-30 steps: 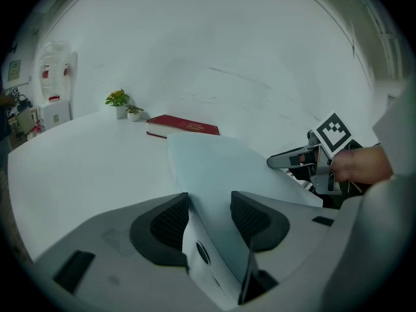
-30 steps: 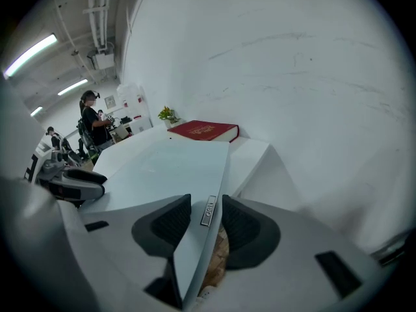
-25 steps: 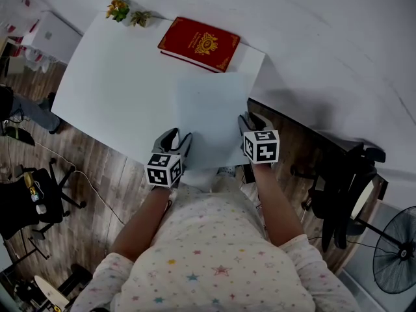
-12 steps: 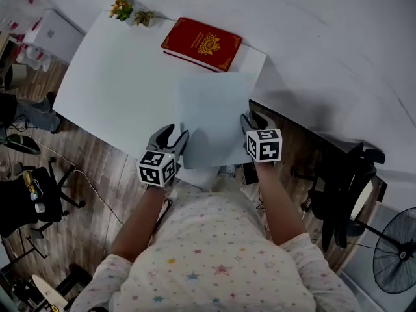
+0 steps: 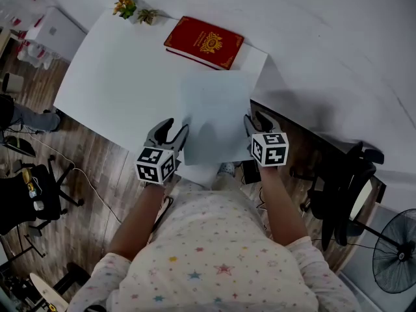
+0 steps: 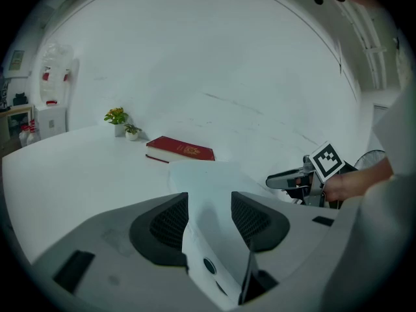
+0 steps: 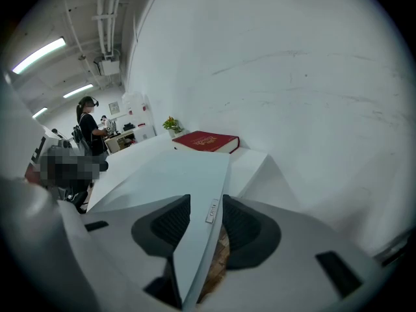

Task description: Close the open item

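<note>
Pale blue folder is sitting at the near end of the white table, right in front of the person, with its near edge hanging off the tabletop over the wood floor. Its top panel looks tipped up a bit off the table in the right gripper view, though I can't make out much of what's under it.

Left gripper is at the folder's 8 o'clock corner. In its own view a pale flap of the folder with a small round dot on it runs straight between the two pads, and as far as I can tell both pads are pressing on it, jaws set fairly wide. Right gripper is on the 4 o'clock side. Its jaws are pinching the folder's right edge, which has a little label strip on it, and there's floor showing below.

Other stuff: a red book with a gold emblem lies flat at 12 o'clock from the folder, close to it but not touching. Two small potted plants sit at the far 11 o'clock corner of the table. Black office chair and a fan are off at 4 o'clock on the floor
</note>
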`<state>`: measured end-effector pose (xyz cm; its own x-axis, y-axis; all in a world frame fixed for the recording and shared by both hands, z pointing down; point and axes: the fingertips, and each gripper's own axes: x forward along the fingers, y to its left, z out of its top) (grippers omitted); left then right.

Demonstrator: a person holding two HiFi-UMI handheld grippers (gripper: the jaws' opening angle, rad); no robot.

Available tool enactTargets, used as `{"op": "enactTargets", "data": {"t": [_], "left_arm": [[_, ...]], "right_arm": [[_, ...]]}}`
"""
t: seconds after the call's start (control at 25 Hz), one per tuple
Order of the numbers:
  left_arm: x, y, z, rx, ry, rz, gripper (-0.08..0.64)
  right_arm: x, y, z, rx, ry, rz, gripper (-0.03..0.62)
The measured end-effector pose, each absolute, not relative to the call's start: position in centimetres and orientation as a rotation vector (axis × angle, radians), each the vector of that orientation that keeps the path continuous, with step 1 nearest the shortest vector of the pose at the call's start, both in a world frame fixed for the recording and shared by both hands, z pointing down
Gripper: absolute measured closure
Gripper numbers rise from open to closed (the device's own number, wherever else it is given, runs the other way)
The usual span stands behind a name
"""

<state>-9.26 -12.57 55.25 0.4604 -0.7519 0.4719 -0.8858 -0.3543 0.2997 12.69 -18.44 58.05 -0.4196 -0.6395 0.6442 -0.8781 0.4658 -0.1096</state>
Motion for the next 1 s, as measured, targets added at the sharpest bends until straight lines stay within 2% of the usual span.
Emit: {"op": "enactTargets", "data": {"t": [0.48, 1.0], "left_arm": [[-9.3, -13.5, 50.5, 2.271, -1.469, 0.258, 0.390], [-8.9, -12.9, 45.5, 2.367, -1.543, 0.161, 0.508]], "right_arm": [[12.5, -17.3, 53.5, 1.264, -2.305, 0.524, 0.487], [12.2, -16.0, 47.5, 1.286, -2.441, 0.401, 0.573]]}}
